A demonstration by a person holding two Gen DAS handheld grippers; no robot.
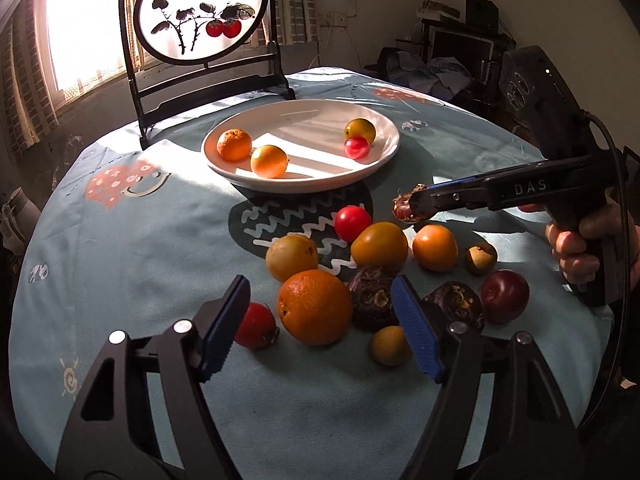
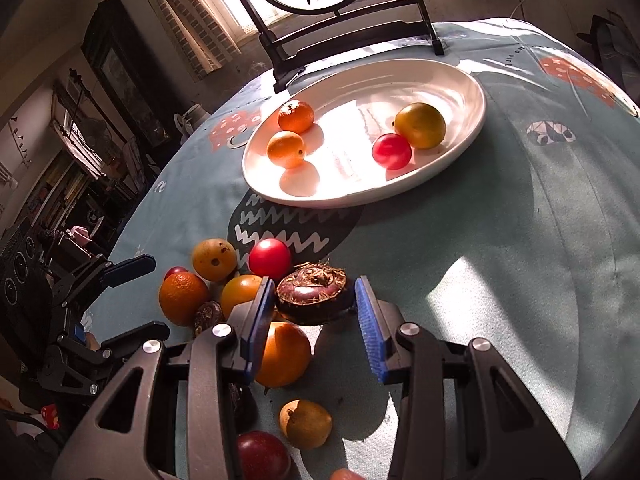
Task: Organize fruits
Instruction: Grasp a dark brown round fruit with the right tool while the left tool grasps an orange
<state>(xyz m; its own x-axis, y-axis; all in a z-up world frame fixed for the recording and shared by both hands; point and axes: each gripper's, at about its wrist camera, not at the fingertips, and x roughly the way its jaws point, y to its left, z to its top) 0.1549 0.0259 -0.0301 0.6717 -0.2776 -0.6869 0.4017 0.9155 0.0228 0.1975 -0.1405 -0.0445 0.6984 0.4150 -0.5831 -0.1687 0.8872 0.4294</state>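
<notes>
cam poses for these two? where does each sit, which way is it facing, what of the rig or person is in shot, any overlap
Left wrist: sits on the left gripper, looks forward and down over the loose fruit toward the white plate; shows its own two fingers, open around the big orange, plus the right gripper and the hand holding it.
Right wrist: sits on the right gripper, faces the plate from nearer; shows its own fingers shut on the dark water chestnut, with the left gripper at left.
Shared: plate, fruit pile, round painted screen, tablecloth.
</notes>
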